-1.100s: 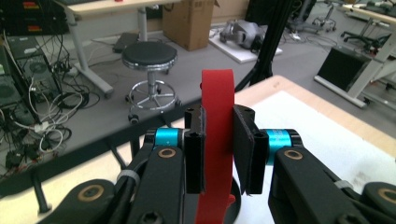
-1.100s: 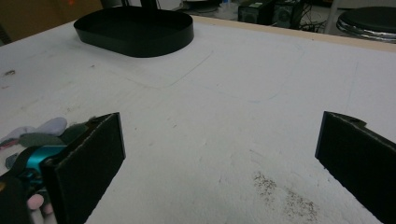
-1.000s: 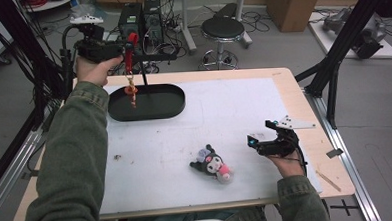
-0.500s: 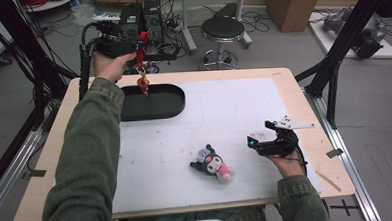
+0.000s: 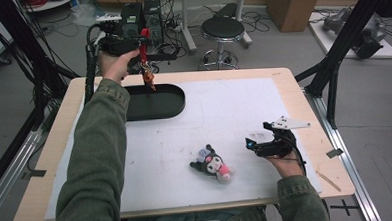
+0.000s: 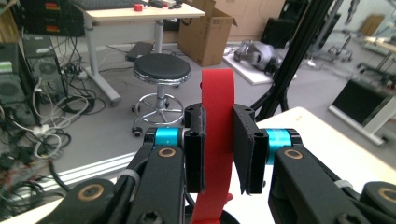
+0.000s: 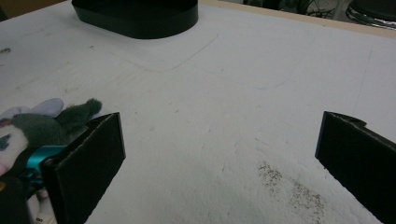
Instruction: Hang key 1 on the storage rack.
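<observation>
My left claw (image 5: pixel 140 42) is clamped on the red strap (image 6: pixel 217 140), its charm (image 5: pixel 148 80) dangling over the black tray (image 5: pixel 171 105). I'd lower slow, release once inside. Right claw (image 5: pixel 255 145) idles wide open.

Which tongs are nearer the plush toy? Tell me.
Right. The right tongs sit open just beside the plush toy; the left tongs are far off, above the tray.

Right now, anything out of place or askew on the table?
Nothing spilled or damaged. The plush toy lies on its side on the white mat, outside the black tray. The left gripper dangles a red strap above that tray.
</observation>
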{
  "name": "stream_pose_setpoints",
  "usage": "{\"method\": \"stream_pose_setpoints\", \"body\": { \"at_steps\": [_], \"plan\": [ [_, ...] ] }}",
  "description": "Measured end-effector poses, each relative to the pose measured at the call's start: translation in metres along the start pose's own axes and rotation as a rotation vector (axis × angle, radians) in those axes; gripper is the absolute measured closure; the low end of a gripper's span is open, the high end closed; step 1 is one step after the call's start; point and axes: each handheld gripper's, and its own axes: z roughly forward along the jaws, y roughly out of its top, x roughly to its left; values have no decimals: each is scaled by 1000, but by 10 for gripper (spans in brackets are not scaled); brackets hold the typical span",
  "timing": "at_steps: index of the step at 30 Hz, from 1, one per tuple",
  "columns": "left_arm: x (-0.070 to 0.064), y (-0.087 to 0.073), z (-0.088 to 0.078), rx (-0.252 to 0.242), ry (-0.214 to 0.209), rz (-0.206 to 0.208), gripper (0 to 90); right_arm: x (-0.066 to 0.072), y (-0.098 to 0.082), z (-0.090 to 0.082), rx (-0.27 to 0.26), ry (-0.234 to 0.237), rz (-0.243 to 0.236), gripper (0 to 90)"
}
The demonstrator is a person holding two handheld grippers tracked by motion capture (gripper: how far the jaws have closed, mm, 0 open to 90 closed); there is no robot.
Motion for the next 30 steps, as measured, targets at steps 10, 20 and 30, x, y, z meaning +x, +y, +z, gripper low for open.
{"method": "stream_pose_setpoints", "body": {
  "at_steps": [10, 20, 30],
  "plan": [
    [3, -4, 12, -37, -50, -109, 752, 1, 0, 2, 22, -3, -4, 4],
    [7, 5, 16, -67, -7, -120, 751, -1, -1, 0, 16, -7, -7, 4],
    [11, -2, 19, -27, -94, -131, 372, -1, -1, -3, -3, -10, 5, 4]
  ]
}}
